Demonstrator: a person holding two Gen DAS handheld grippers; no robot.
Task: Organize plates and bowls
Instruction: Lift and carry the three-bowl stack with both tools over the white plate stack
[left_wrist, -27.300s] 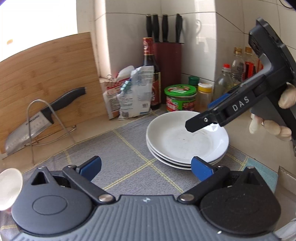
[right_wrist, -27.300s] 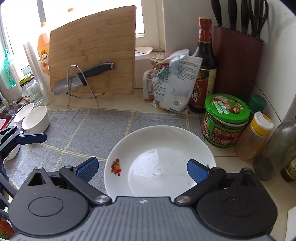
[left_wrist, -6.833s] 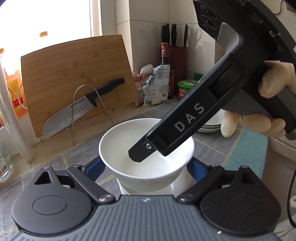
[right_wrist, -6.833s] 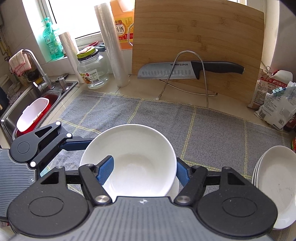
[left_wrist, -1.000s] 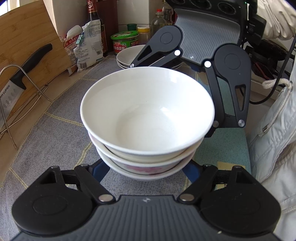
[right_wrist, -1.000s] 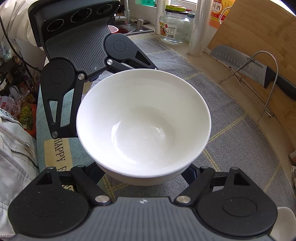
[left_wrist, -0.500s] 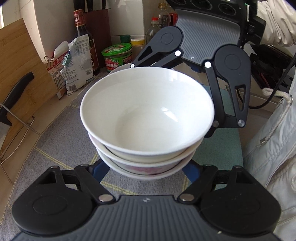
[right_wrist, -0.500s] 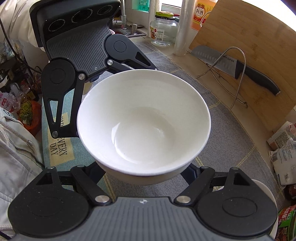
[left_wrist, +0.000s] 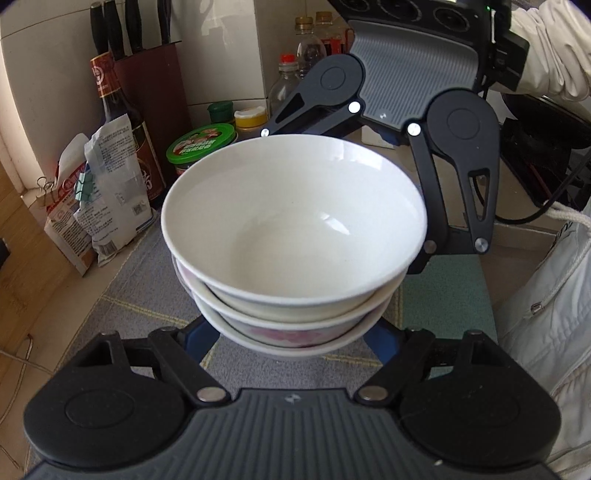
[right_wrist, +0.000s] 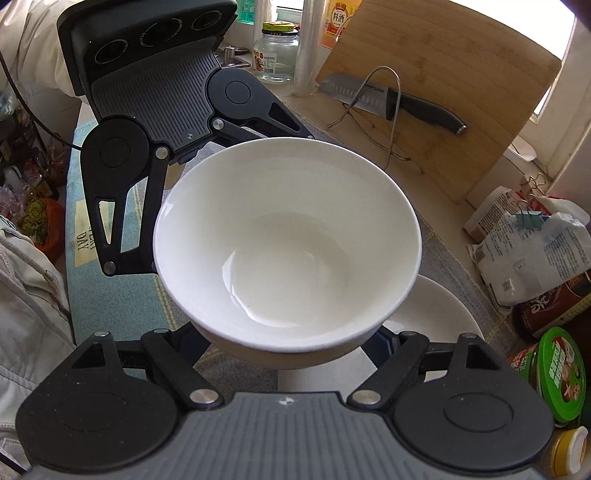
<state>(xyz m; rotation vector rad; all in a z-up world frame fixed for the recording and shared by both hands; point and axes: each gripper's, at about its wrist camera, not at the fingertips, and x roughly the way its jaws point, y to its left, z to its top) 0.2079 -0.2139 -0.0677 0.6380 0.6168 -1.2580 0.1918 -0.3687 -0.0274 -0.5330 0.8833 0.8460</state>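
Note:
A stack of three nested bowls (left_wrist: 295, 236) is held in the air between both grippers; the top one is plain white, a lower one has a pink pattern. My left gripper (left_wrist: 291, 341) is closed around the stack's base from one side. My right gripper (right_wrist: 291, 350) is closed around it from the opposite side; the stack also shows in the right wrist view (right_wrist: 288, 243). Each gripper's blue pads are mostly hidden under the bowls. The white plate stack (right_wrist: 436, 314) lies on the grey mat just beyond and below the bowls.
A green-lidded jar (left_wrist: 201, 146), a soy sauce bottle (left_wrist: 118, 110), a knife block (left_wrist: 147, 85) and bags (left_wrist: 107, 199) stand by the tiled wall. A bamboo cutting board (right_wrist: 461, 96) with a knife on a wire rack (right_wrist: 391, 96) leans behind the grey mat (left_wrist: 122, 295).
Both grippers have carried the bowl stack toward the jar and bottles; the plate stack has come into the right wrist view beneath the bowls.

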